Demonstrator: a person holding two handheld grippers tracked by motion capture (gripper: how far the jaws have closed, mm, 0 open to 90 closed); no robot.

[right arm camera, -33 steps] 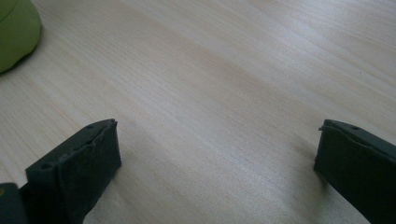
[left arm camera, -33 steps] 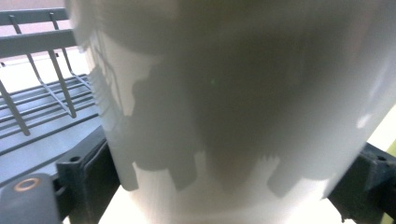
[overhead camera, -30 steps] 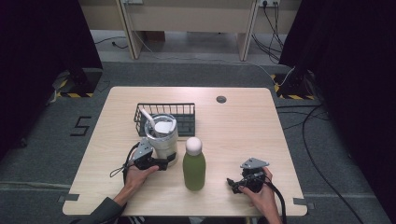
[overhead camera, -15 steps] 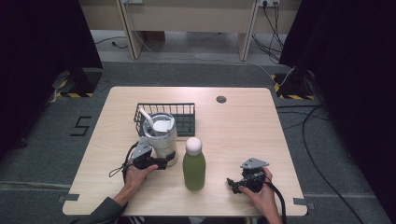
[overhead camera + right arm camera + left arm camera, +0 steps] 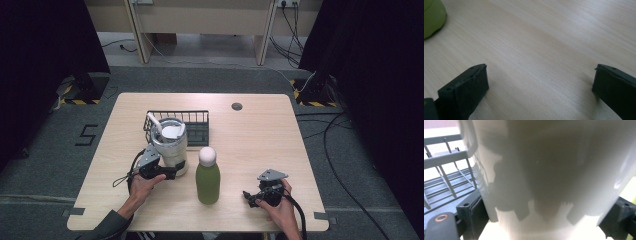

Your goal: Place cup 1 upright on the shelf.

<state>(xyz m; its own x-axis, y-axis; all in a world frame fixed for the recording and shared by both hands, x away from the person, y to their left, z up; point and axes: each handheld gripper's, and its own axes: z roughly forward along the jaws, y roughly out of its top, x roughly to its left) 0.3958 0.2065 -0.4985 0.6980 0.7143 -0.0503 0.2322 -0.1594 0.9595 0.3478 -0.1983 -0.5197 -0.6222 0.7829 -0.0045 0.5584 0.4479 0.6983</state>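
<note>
A white tumbler with a lid and straw stands in front of a black wire basket. My left gripper reaches in low from the left, and its jaws are closed on the tumbler's base. In the left gripper view the tumbler wall sits between both pads, with the basket behind to the left. A green bottle with a white cap stands upright at the middle front. My right gripper rests low on the table to the right of the bottle, open and holding nothing. The bottle's edge shows at the upper left.
The light wooden table has a small round grommet near its back edge. Bare wood lies between the bottle and the right gripper. Cables and dark curtains surround the table on the floor.
</note>
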